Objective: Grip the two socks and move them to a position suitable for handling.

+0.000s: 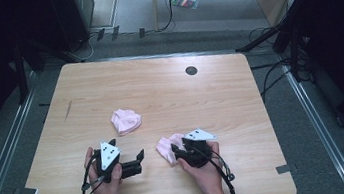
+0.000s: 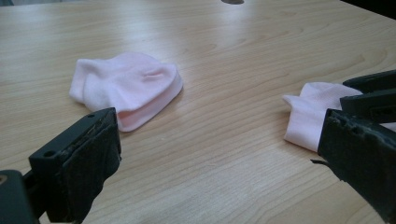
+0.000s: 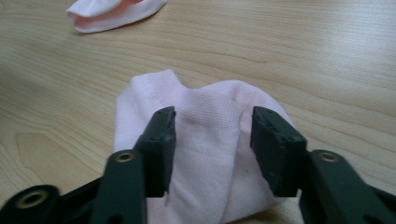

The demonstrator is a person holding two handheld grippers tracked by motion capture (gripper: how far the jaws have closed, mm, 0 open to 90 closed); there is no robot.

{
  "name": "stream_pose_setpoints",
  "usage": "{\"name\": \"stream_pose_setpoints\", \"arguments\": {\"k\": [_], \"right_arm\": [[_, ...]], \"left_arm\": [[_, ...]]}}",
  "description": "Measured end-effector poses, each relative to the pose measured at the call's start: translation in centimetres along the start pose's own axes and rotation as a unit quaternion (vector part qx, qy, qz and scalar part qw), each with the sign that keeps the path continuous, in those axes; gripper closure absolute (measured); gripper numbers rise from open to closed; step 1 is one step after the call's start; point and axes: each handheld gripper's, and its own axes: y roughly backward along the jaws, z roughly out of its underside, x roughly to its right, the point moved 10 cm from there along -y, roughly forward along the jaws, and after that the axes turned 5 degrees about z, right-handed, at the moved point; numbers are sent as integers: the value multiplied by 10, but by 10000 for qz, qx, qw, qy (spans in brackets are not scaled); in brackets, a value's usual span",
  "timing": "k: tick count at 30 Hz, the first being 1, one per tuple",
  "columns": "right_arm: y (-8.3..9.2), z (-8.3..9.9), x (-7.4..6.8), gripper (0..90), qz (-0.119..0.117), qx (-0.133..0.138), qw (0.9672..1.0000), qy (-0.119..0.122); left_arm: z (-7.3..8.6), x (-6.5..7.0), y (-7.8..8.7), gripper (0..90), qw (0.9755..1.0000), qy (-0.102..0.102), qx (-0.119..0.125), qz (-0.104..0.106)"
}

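Pink cotton sock (image 3: 205, 154), crumpled, lies on the light wooden table (image 1: 219, 90) near its 6 o'clock edge, between my right gripper (image 3: 212, 140) jaws, part spread, straddling a raised fold; pinch unclear. My left gripper (image 1: 133, 162) at its 9 o'clock, jaws wide, empty. Second folded pink sock (image 1: 125, 120) at 11 o'clock, well apart.
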Motion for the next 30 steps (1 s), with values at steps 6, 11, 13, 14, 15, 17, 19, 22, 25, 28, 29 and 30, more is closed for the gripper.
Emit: {"name": "stream_pose_setpoints", "arguments": {"k": [6,11,13,14,15,17,19,22,25,28,29,30], "right_arm": [[4,-2,-6,824,-197,119,9997,83],[11,-9,-9,880,-344,241,9991,74],[15,-13,-10,885,-414,281,9987,15],[17,-16,-11,885,-434,307,9986,-10],[20,-18,-12,885,-454,324,9984,-53],[26,-24,-14,885,-495,385,9980,-83],[30,-30,-16,885,-534,439,9975,-110],[35,-35,-19,885,-603,441,9970,-198],[38,-37,-22,885,-627,461,9968,-206],[47,-44,-31,885,-737,493,9958,-212],[50,-47,-33,885,-740,504,9958,-207],[53,-50,-36,885,-728,538,9957,-192]], "left_arm": [[-1,4,-1,0,10000,36,42,78],[0,14,-3,0,9996,36,36,270],[1,22,-5,0,9992,19,-15,397],[3,27,-6,0,9989,13,-46,456],[4,33,-7,0,9985,9,-78,544],[7,49,-10,0,9974,-43,-187,690],[12,70,-15,0,9950,-72,-325,942],[16,95,-20,0,9927,-203,-424,1114],[17,105,-23,0,9912,-293,-492,1190],[21,109,-31,0,9912,-131,-691,1118],[21,109,-33,0,9911,-40,-714,1126],[21,110,-33,0,9902,34,-753,1172]]}}
